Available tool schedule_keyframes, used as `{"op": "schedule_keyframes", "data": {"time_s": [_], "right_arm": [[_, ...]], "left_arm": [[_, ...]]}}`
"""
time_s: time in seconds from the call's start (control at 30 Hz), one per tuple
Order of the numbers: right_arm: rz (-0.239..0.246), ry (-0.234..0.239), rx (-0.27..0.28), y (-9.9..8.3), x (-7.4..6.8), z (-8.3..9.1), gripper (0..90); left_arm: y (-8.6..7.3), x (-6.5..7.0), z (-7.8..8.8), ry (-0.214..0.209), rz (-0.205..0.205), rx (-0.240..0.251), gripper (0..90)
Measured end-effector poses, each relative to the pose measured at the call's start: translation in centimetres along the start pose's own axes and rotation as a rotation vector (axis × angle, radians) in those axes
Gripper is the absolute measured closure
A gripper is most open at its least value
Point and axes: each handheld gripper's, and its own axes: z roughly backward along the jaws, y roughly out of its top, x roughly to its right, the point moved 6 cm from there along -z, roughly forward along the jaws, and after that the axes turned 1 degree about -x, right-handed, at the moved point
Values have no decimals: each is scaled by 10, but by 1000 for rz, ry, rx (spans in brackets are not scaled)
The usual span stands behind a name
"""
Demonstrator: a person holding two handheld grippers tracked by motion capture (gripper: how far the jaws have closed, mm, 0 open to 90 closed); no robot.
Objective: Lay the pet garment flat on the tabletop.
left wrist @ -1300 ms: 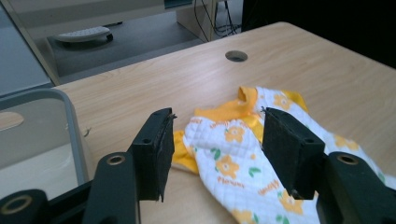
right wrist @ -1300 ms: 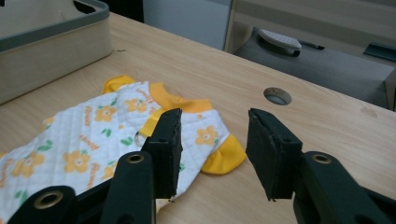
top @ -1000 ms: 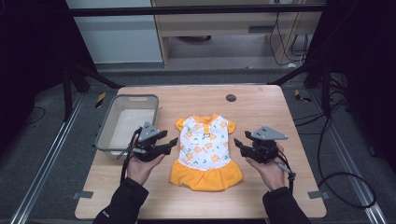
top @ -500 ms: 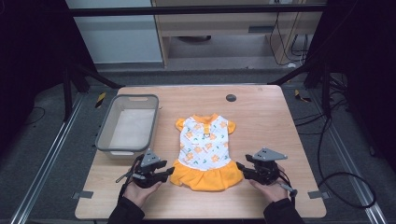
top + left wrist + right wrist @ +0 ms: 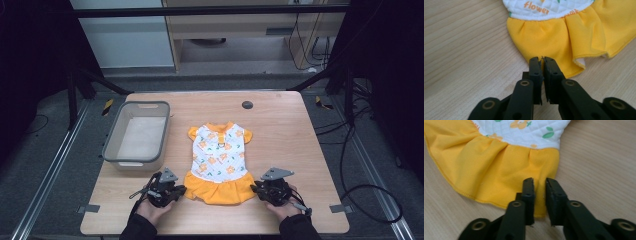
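Lying flat mid-frame on the surface (image 5: pixel 300 130), dress (image 5: pixel 220 160), orange skirt toward the bottom edge. Left gripper (image 5: pixel 542 60) jaws just closed, pinching the skirt's left hem corner. Right gripper (image 5: pixel 539 181) jaws just closed on the right hem corner, fabric between. Bin (image 5: pixel 111 150) at left.

Dress (image 5: pixel 219 162), centre of the high view: white quilted top with orange flowers and small green leaves, orange collar and sleeves, plain yellow-orange ruffled skirt with matching stitched hem. Orange lettering "flower" on the white part near the top of the left gripper view. Table (image 5: pixel 280 130): light wood grain, pale tan. Bin (image 5: pixel 137 134), left of centre: grey rim and walls, whitish inside. Left gripper (image 5: pixel 177 191) and right gripper (image 5: pixel 256 189), lower frame: black, each with a grey plate on top. Small dark round disc (image 5: pixel 247 105), upper table.
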Motion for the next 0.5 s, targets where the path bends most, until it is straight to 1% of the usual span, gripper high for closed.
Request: {"op": "schedule_keyframes", "data": {"time_s": [0.1,0.17,0.2,0.27,0.3,0.37,0.43,0.47,0.5], "right_arm": [[-3,16,-15,0,-1,2,856],[1,24,-23,0,-3,4,859],[-3,26,-24,-1,-4,6,860],[7,23,-22,-2,-4,10,859],[3,25,-18,-3,-4,12,860],[3,23,-26,-7,-4,16,860],[4,19,-41,-12,-4,18,852],[1,27,-46,-14,-5,18,832],[6,23,-46,-15,-5,18,808]], "left_arm": [[-1,3,1,-6,4,-8,879],[-1,4,3,-5,-7,-14,884],[-2,5,4,-9,-2,-10,885],[-4,7,8,-14,-1,-8,885],[-5,8,9,-13,-5,-7,885],[-7,11,11,-25,-4,-8,884],[-10,15,11,-23,-17,-18,881],[-11,16,11,-18,-26,-19,875],[-11,17,12,-11,-37,-16,857]]}}
